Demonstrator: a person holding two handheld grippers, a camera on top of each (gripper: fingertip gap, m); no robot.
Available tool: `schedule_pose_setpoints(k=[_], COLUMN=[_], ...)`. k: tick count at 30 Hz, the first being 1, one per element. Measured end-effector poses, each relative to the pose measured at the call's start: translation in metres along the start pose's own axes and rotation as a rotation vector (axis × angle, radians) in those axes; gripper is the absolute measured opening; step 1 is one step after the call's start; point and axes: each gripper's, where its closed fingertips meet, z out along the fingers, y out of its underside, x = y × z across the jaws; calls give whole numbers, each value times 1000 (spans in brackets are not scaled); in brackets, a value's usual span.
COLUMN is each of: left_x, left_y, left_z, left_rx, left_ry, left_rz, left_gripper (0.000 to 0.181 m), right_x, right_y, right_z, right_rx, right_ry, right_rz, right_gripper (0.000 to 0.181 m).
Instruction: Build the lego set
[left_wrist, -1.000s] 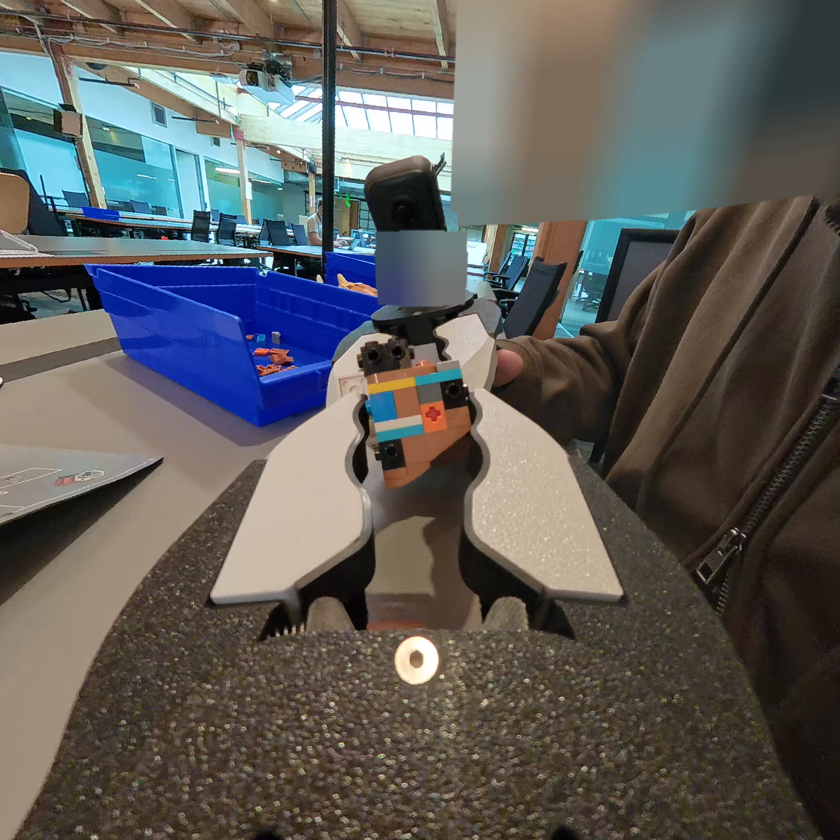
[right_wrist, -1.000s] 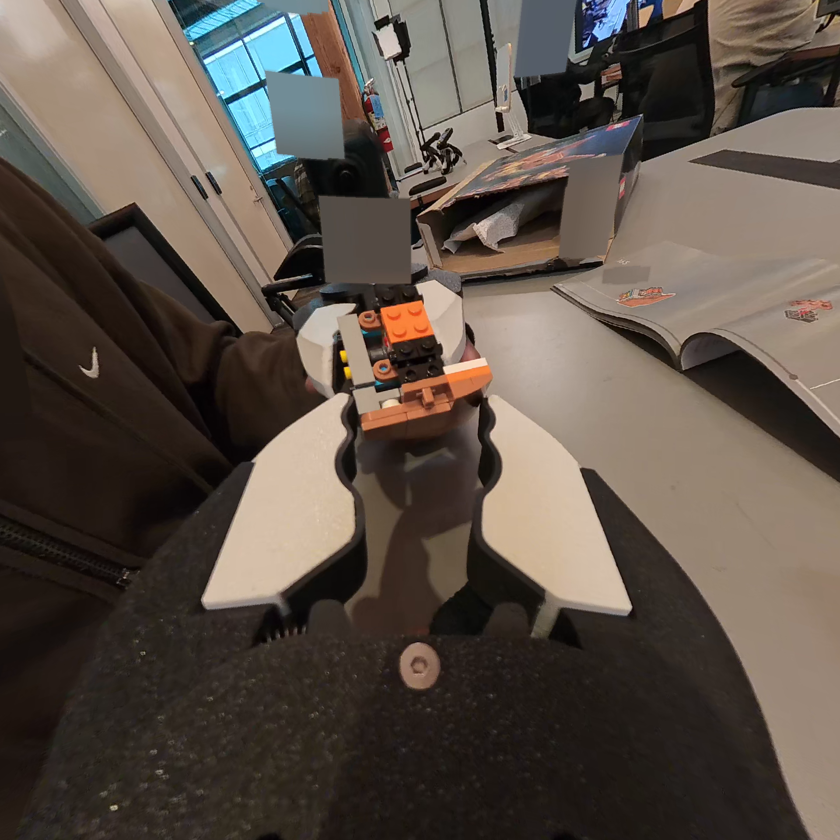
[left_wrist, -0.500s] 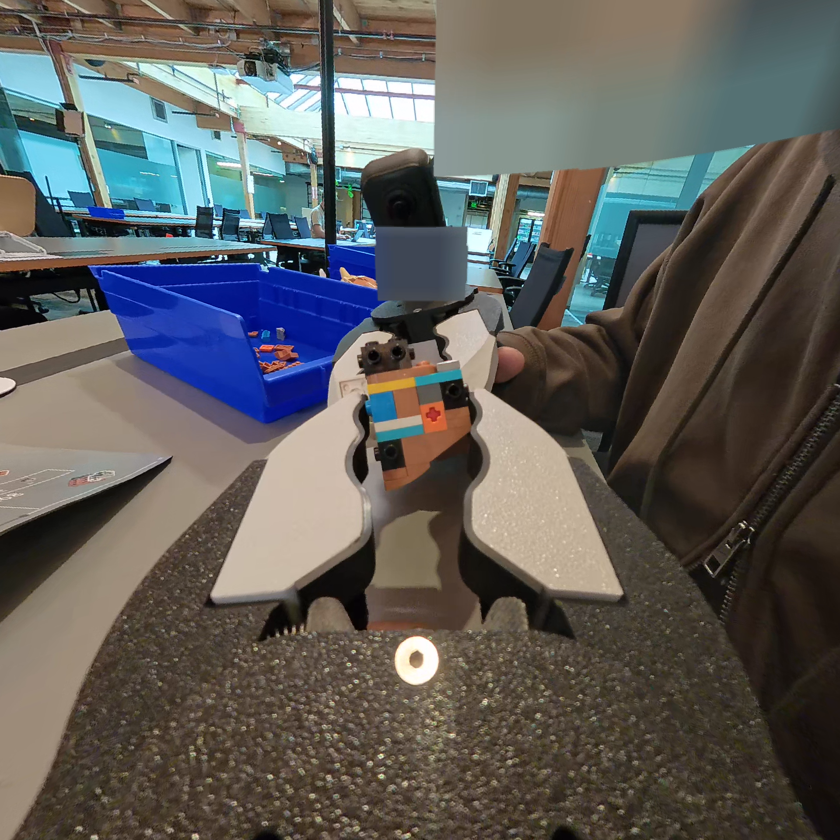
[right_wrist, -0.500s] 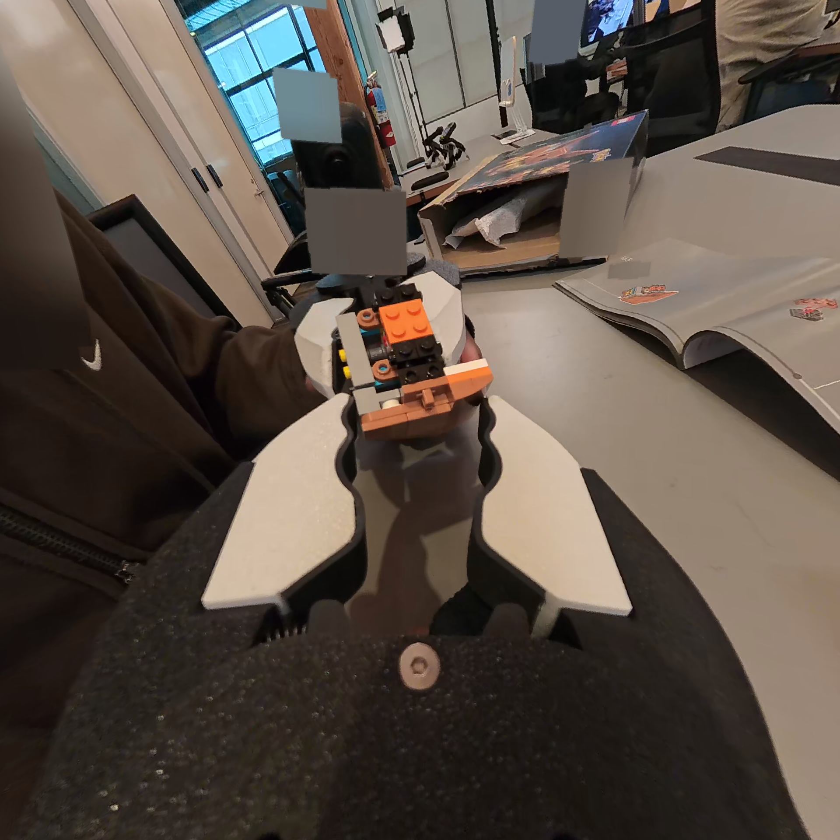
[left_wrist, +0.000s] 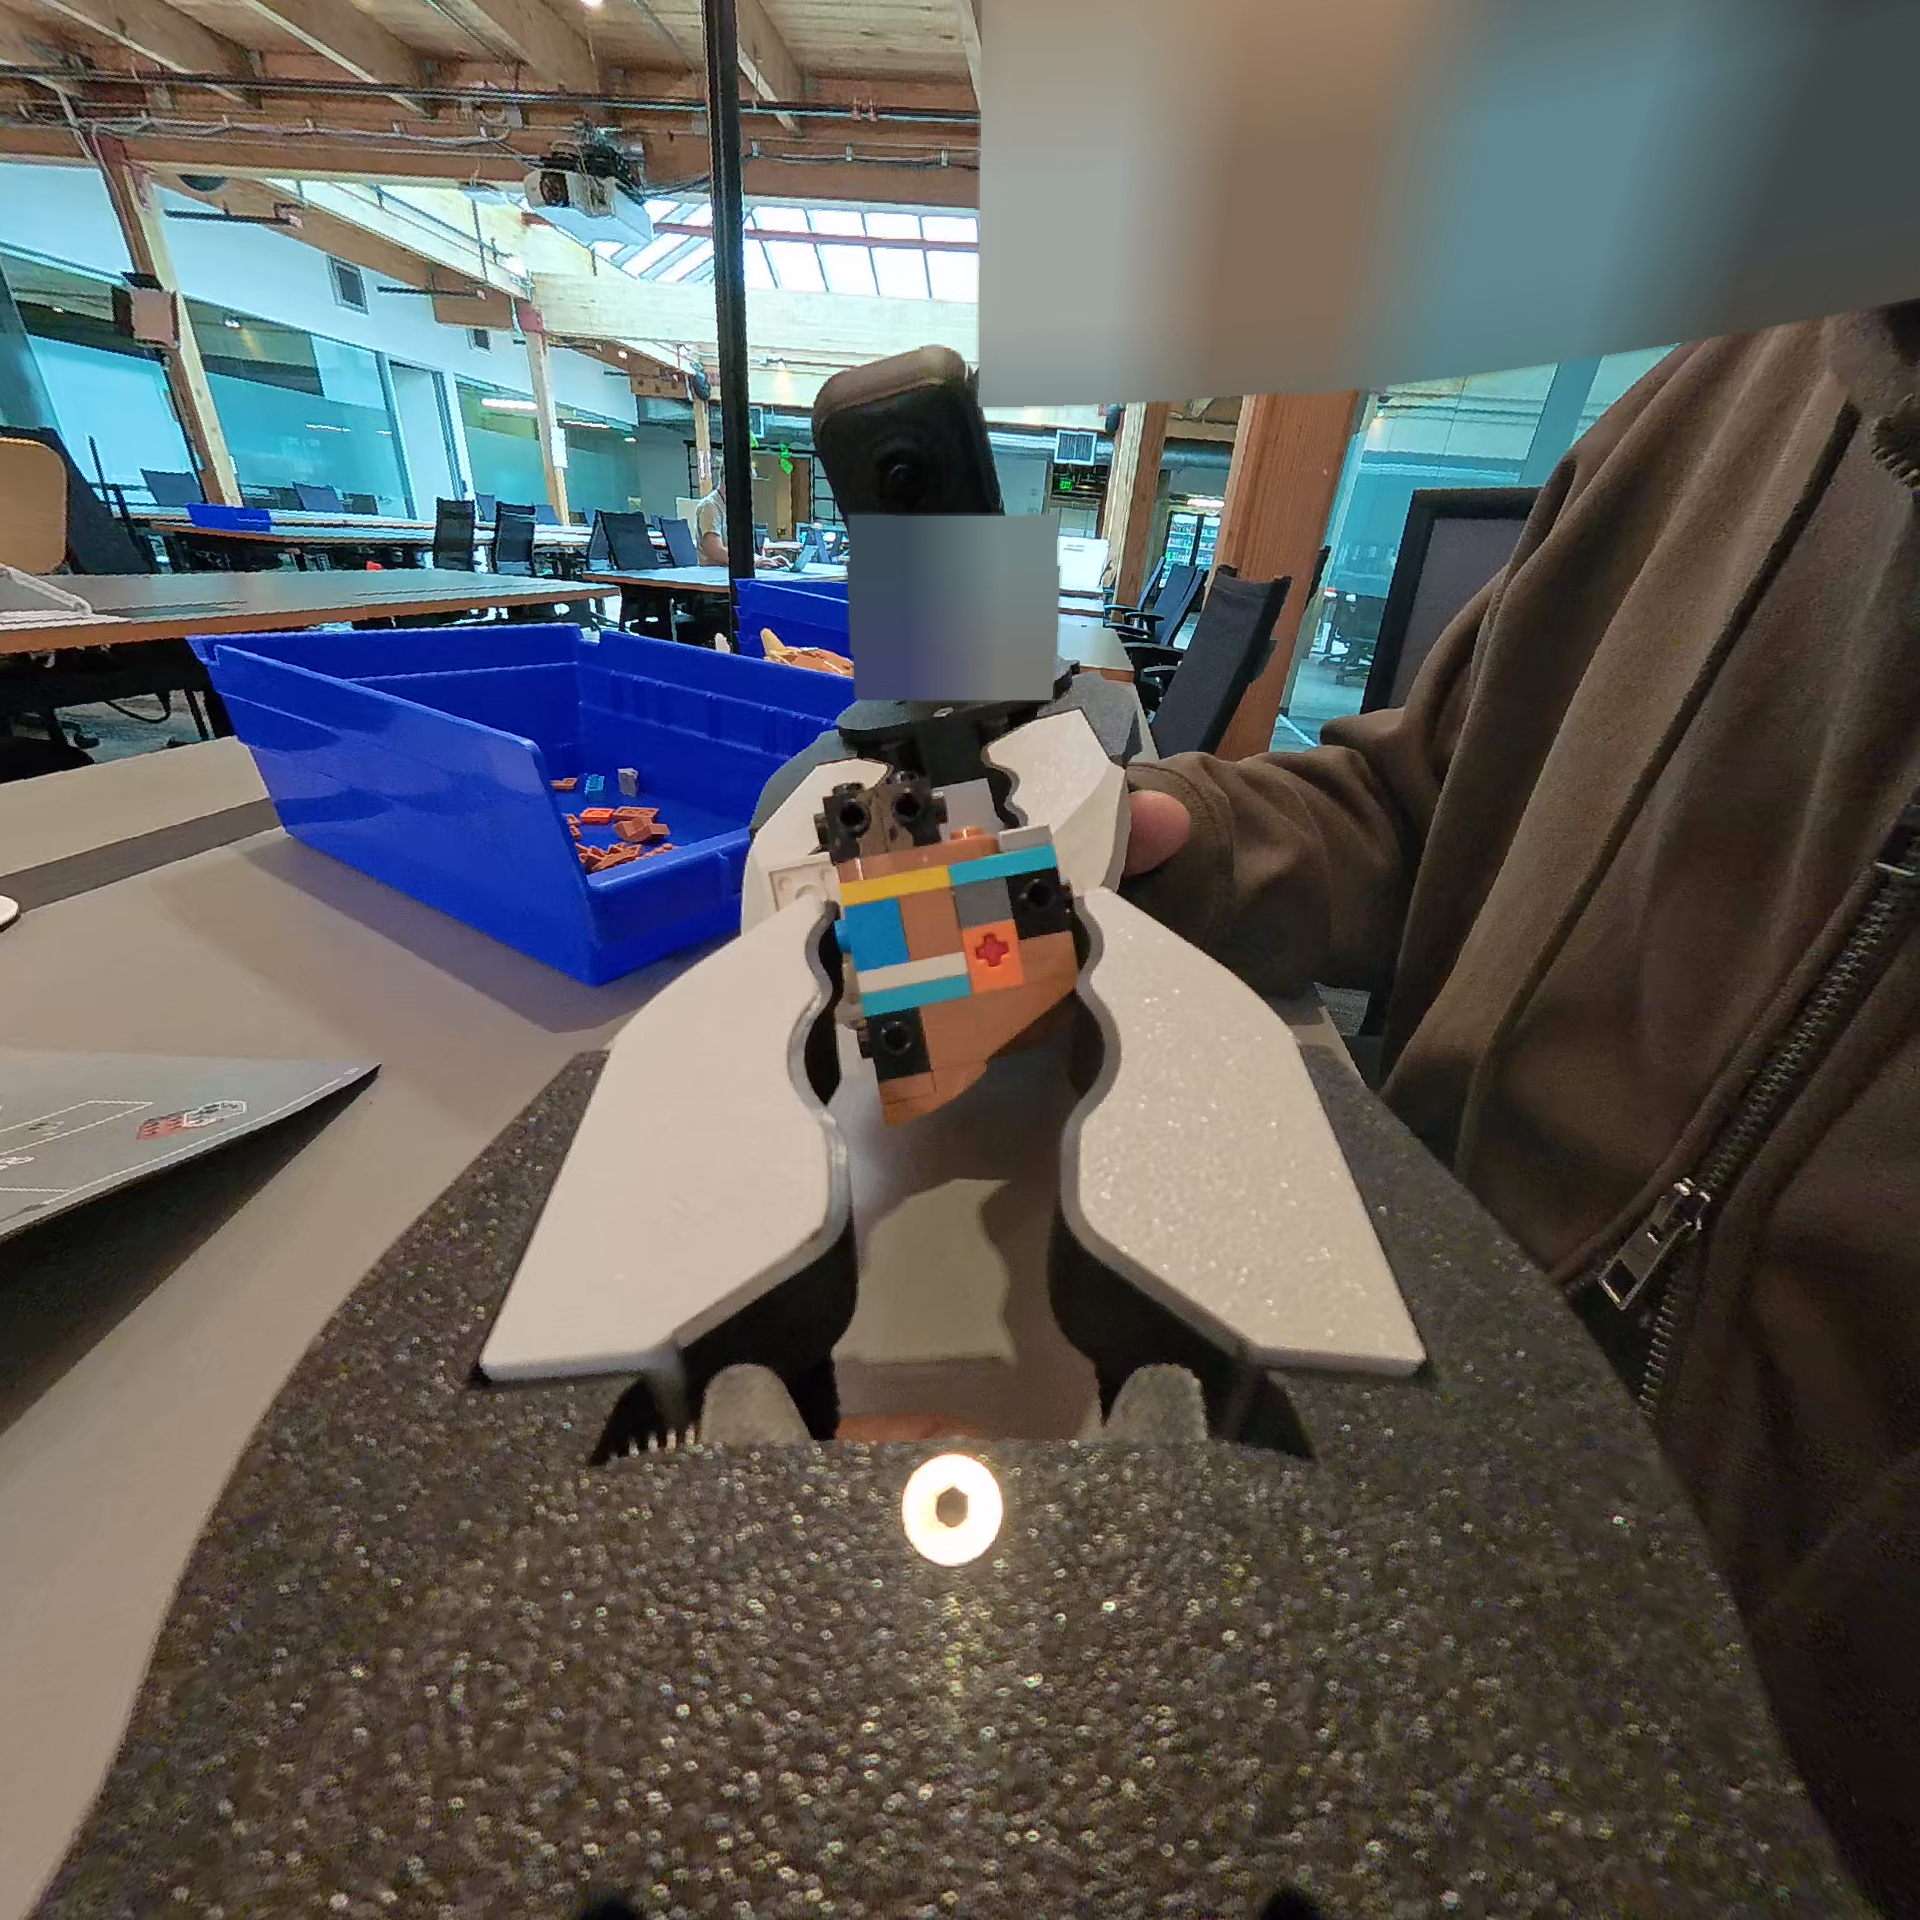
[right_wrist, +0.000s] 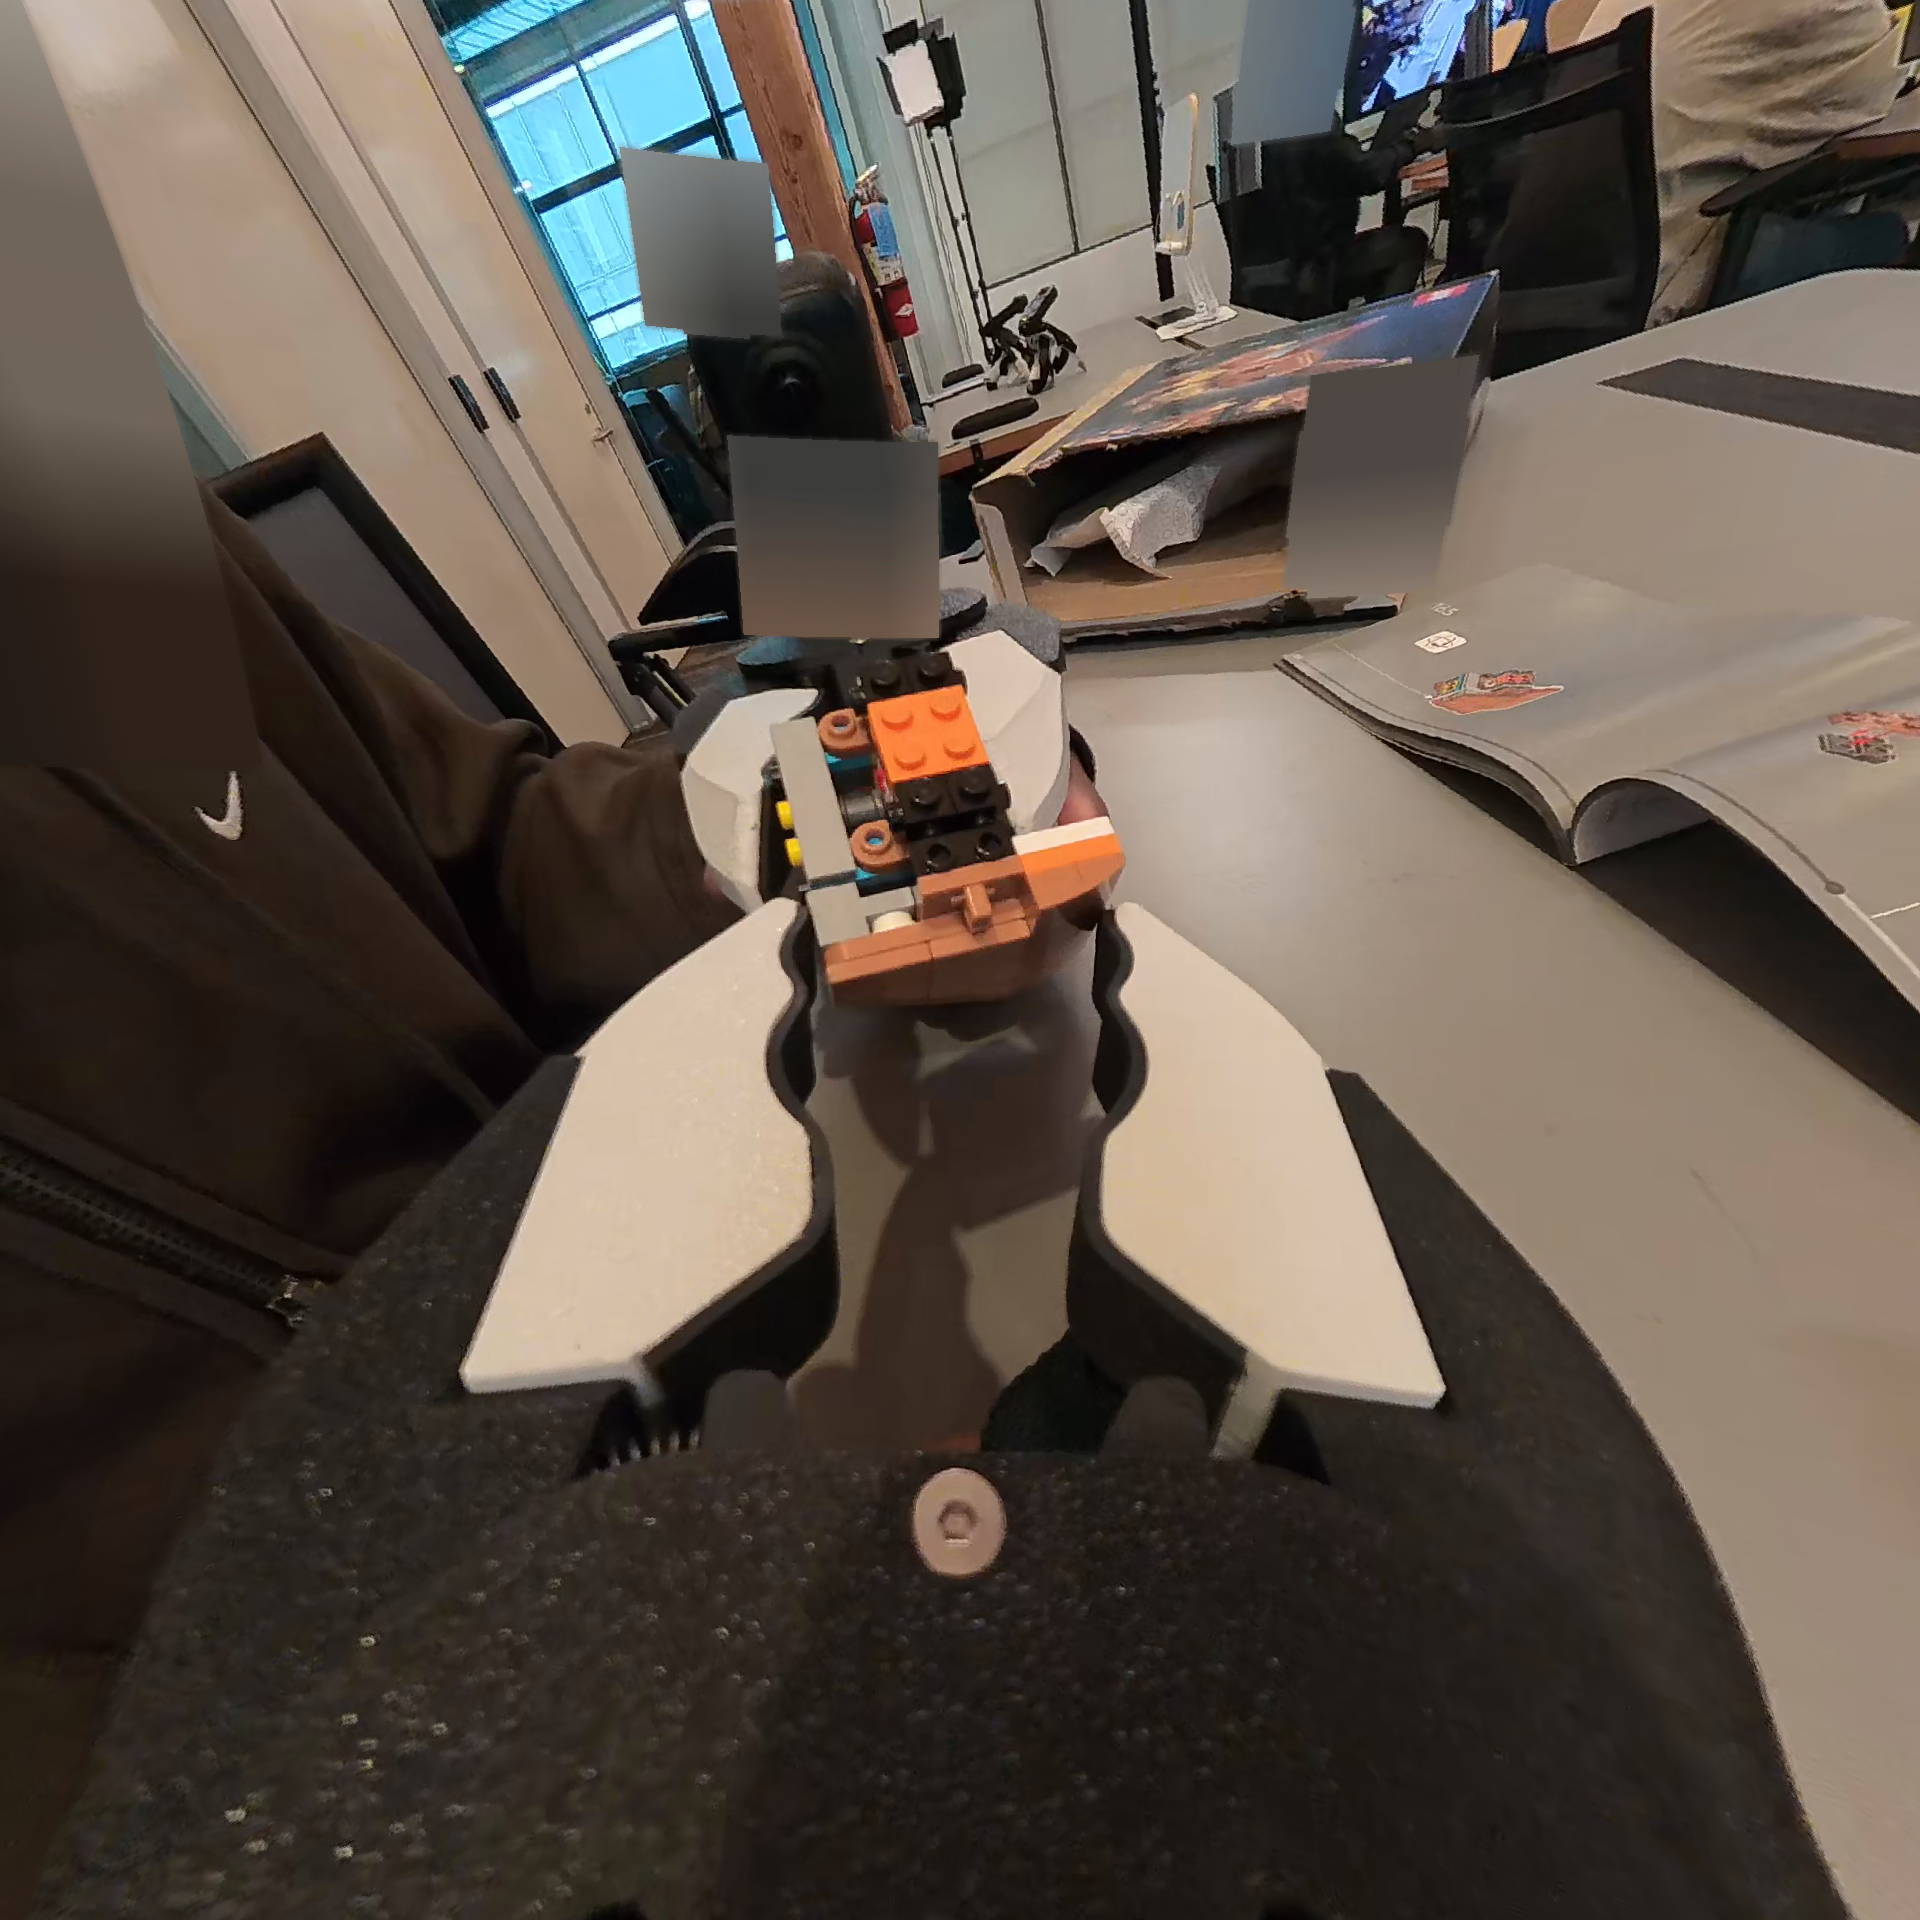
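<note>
A small lego model (left_wrist: 935, 914) of brown, blue, orange and black bricks is held in the air between my two grippers, which face each other. My left gripper (left_wrist: 951, 956) is shut on the model's near end. My right gripper (left_wrist: 935, 800) shows beyond it, closed on the far end. In the right wrist view, my right gripper (right_wrist: 956, 935) is shut on the brown end of the model (right_wrist: 925, 738). The left gripper's fingers (right_wrist: 1023, 717) clamp the other end there. The model hangs above the grey table (right_wrist: 1455, 1039).
A blue bin (left_wrist: 436, 769) with several loose bricks (left_wrist: 618, 831) stands on the table at the left. An open instruction booklet (right_wrist: 1662, 727) lies on the table, its corner in the left wrist view (left_wrist: 156, 1132). An open cardboard box (right_wrist: 1195, 520) sits behind. A person's brown jacket (left_wrist: 1610, 883) is close. My two grippers' fingertips are within a few centimetres of each other.
Both grippers keep the same hold on the model. The pair has shifted only slightly, and the person's jacket has come a little nearer in both views.
</note>
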Motion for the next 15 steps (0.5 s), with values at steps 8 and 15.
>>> schedule_pose_setpoints(k=[8, 15], left_x=[0, 0], left_y=[1, 1], left_z=[0, 0], left_rx=[-7, -10], left_ry=[-2, 1], left_rz=[5, 7], left_gripper=[42, 41], right_x=[0, 1], right_y=[0, 0], right_z=[0, 0], right_rx=[-5, -12], right_ry=[6, 17], right_rz=[-10, -33], right_gripper=[51, 51])
